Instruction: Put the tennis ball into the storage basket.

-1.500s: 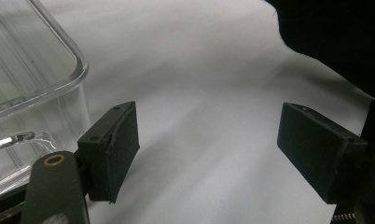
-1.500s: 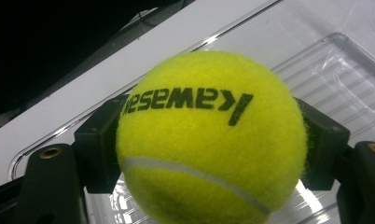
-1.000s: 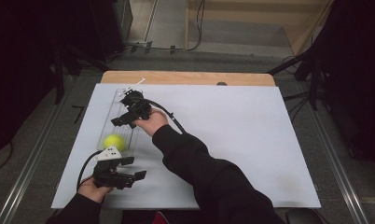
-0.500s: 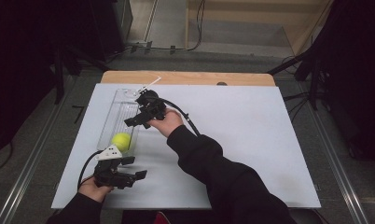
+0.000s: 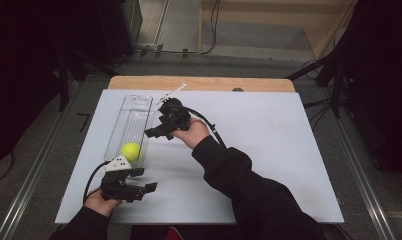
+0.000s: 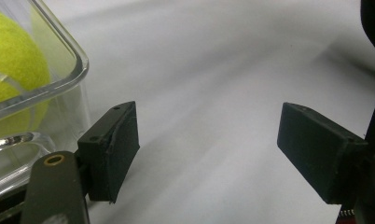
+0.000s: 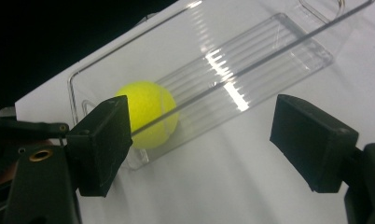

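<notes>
1. The left gripper (image 5: 150,187) is black, with a grey three-cornered plate (image 5: 118,163) on top that carries small dark dots.
2. A black cable (image 5: 91,176) loops from it on its left side.
3. The right gripper (image 5: 150,133) is black too, and a thin white rod (image 5: 171,93) sticks out of its far end.
4. Its own black cable (image 5: 209,125) curves off to the right.
5. Their pads (image 7: 311,140) are flat, matte black blocks on arms with brass-ringed holes (image 7: 40,154).
6. Both sleeves (image 5: 249,195) are black.
</notes>
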